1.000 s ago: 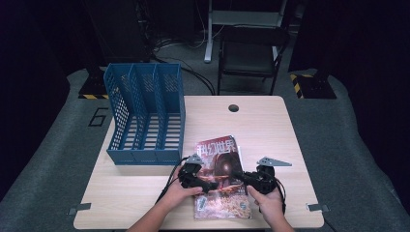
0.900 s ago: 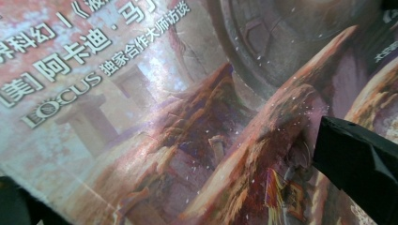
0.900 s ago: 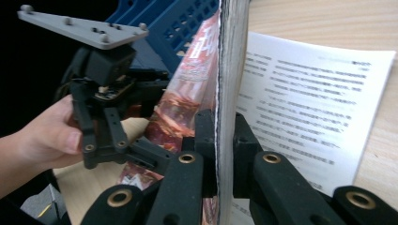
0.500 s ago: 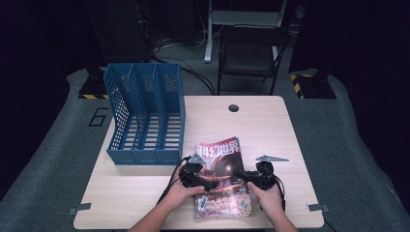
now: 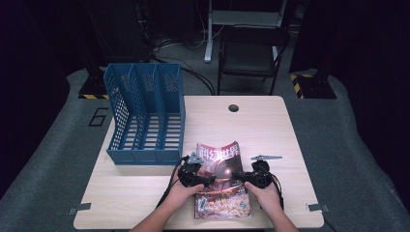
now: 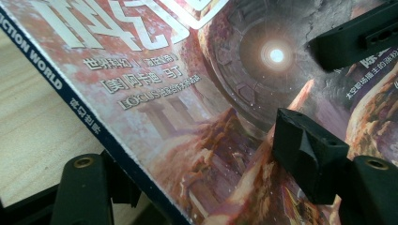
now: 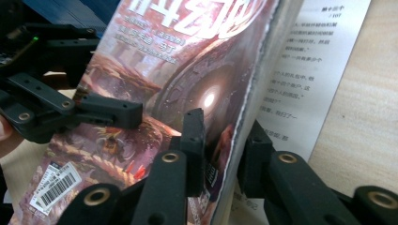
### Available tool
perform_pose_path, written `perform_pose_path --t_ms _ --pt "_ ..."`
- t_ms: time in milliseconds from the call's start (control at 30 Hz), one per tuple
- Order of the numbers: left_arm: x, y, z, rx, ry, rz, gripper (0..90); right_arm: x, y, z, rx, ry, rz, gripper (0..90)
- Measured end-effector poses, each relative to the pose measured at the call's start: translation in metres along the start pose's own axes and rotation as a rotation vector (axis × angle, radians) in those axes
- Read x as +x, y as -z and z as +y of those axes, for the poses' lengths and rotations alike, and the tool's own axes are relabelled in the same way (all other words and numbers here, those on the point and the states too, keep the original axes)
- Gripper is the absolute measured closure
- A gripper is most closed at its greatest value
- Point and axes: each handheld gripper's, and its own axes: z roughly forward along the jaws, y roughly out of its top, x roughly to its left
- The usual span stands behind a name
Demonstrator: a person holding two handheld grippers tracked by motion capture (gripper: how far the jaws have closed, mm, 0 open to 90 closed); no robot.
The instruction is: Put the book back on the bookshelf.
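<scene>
Your two grippers, low and facing inward

Your left gripper (image 5: 205, 181) has just been closing, your right gripper (image 5: 239, 178) opening (jaws of both stand apart); forearms enter from the bottom edge.

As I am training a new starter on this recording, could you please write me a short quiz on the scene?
1. How many slots does the blue file rack have? A) two B) three C) four
2. True or false: the magazine stands inside the file rack.
3. Which claw has the magazine's loose page edge between its jaws?

Key
1. B.
2. False: it lies on the table in front of the rack, with part of it lifted.
3. The right claw, with a printed inner page showing beyond it.
</scene>
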Motion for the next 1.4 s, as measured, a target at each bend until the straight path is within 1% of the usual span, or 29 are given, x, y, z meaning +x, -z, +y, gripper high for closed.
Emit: perform_pose_path --t_ms 33,67,167,200,267,300,367,400,433,467,500,533,600,667,700,733,767,800,833,900,933,967,1000,1167,1233,1267,1300,1333,1400 --pt "-0.001 0.000 0.000 -0.005 0.004 0.003 31.5 0.000 0.000 0.000 0.000 0.000 0.000 72.9" --pt "-0.001 0.000 0.000 0.004 -0.009 0.012 32.0 -0.001 0.000 0.000 0.012 -0.007 0.001 70.7" --pt "-0.002 0.000 0.000 0.002 -0.008 0.023 33.6 -0.003 -0.001 0.000 0.025 -0.004 -0.001 68.5" --pt "-0.002 0.000 0.000 0.001 -0.013 0.027 34.1 -0.003 -0.002 0.000 0.040 -0.003 -0.007 66.1" --pt "-0.002 0.000 0.000 -0.002 0.013 0.026 35.4 -0.004 -0.002 0.000 0.047 -0.010 -0.008 65.5" --pt "0.000 0.000 0.000 0.000 -0.003 0.030 36.4 -0.004 -0.002 0.000 0.051 -0.015 -0.005 64.6" --pt "0.001 0.001 0.000 0.000 0.002 0.029 37.5 -0.004 -0.002 0.000 0.059 -0.013 -0.002 63.6" --pt "0.001 0.001 0.000 -0.002 0.012 0.026 38.5 -0.005 -0.002 0.000 0.069 -0.014 -0.001 63.0" --pt "0.001 0.001 0.000 -0.005 0.011 0.035 40.5 -0.006 -0.003 0.000 0.081 -0.037 0.009 63.0" --pt "0.002 0.002 0.000 -0.006 0.048 0.023 42.0 -0.008 -0.003 0.000 0.077 -0.034 0.016 63.2" --pt "0.002 0.002 0.000 -0.006 0.048 0.023 43.8 -0.008 -0.003 0.000 0.077 -0.034 0.016 63.2" --pt "0.005 0.002 0.001 -0.005 0.062 0.022 45.7 -0.009 -0.003 0.000 0.076 -0.044 0.021 63.9" --pt "0.008 0.003 0.002 -0.011 0.103 0.006 49.6 -0.010 -0.003 0.000 0.078 -0.047 0.025 65.6" --pt "0.009 0.003 0.003 -0.012 0.115 0.000 52.3 -0.010 -0.003 0.001 0.079 -0.050 0.028 67.7" --pt "0.010 0.005 0.004 -0.007 0.106 -0.003 54.0 -0.011 -0.004 0.001 0.078 -0.043 0.032 69.1" --pt "0.010 0.005 0.004 -0.007 0.106 -0.003 56.7 -0.011 -0.004 0.001 0.078 -0.043 0.032 69.1" --pt "0.010 0.006 0.005 -0.009 0.093 -0.005 56.7 -0.011 -0.003 0.001 0.076 -0.044 0.036 70.7" --pt "0.007 0.009 0.008 -0.005 0.079 -0.008 60.9 -0.010 -0.002 0.002 0.072 -0.048 0.047 73.5" --pt "0.007 0.010 0.009 -0.005 0.061 0.000 62.2 -0.010 -0.002 0.003 0.073 -0.045 0.048 73.8" --pt "0.006 0.011 0.010 0.003 0.060 -0.002 62.9 -0.009 -0.002 0.003 0.074 -0.040 0.046 74.4" --pt "0.006 0.012 0.010 0.011 0.052 -0.001 62.9 -0.009 -0.002 0.003 0.074 -0.040 0.046 74.4" --pt "0.006 0.013 0.011 0.013 0.050 0.002 63.3 -0.006 -0.001 0.003 0.086 -0.058 0.046 74.7" --pt "0.006 0.014 0.011 0.013 0.050 -0.005 64.4 -0.007 -0.001 0.004 0.075 -0.027 0.045 75.1" --pt "0.004 0.019 0.013 -0.003 0.057 -0.013 66.0 -0.004 0.002 0.005 0.067 -0.022 0.049 75.8" --pt "0.002 0.025 0.016 -0.015 0.027 -0.013 66.4 -0.002 0.004 0.005 0.054 -0.013 0.056 76.5" --pt "0.000 0.027 0.017 -0.014 0.008 -0.009 66.3 -0.001 0.006 0.006 0.057 -0.023 0.059 76.7" --pt "0.000 0.027 0.017 -0.014 0.008 -0.009 66.2 -0.001 0.007 0.006 0.048 -0.010 0.060 77.0" --pt "-0.001 0.029 0.017 -0.019 -0.001 -0.009 66.2 0.000 0.008 0.006 0.039 -0.005 0.065 77.2" --pt "0.000 0.033 0.019 -0.020 -0.011 -0.018 66.2 0.001 0.010 0.006 0.037 -0.008 0.067 77.5"
